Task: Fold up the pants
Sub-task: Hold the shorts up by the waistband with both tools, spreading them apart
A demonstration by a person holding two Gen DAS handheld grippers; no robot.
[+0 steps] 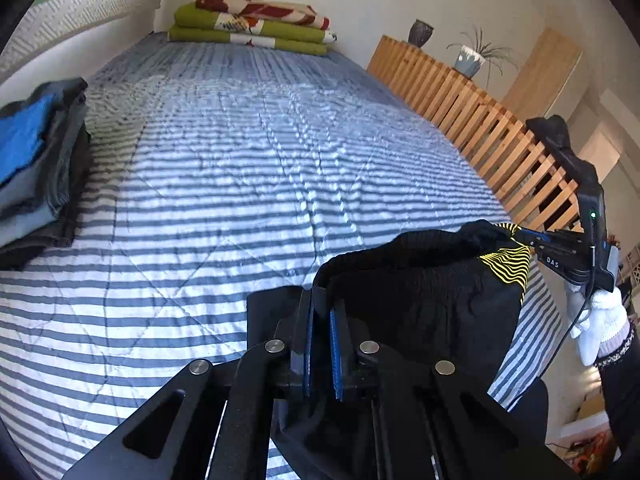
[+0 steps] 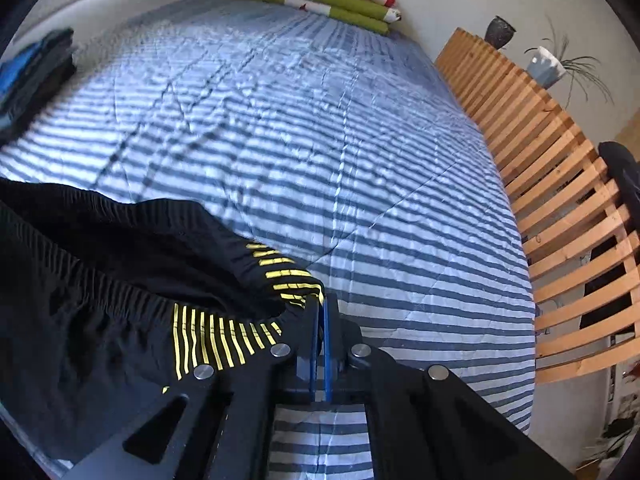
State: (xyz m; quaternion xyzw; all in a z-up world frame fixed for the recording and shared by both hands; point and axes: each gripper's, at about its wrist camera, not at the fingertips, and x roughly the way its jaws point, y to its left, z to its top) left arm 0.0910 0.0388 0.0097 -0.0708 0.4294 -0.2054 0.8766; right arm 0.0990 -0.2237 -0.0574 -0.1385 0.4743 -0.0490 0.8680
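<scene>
Black pants (image 1: 424, 280) with a yellow-striped side panel hang above the striped bed, held by the waistband. My left gripper (image 1: 321, 312) is shut on the waistband's left end. My right gripper (image 1: 524, 237), held by a white-gloved hand (image 1: 600, 320), is shut on the other end by the yellow stripes. In the right wrist view the pants (image 2: 100, 280) spread to the left of my right gripper (image 2: 322, 308), whose blue pads pinch the yellow-striped edge (image 2: 288, 280). The legs drop out of sight below.
The blue-and-white striped bedcover (image 1: 240, 168) stretches ahead. A pile of folded clothes (image 1: 36, 160) lies at its left edge, and folded green and red blankets (image 1: 256, 24) at the far end. A wooden slatted rail (image 1: 480, 120) runs along the right, with a vase and a potted plant (image 1: 472, 60).
</scene>
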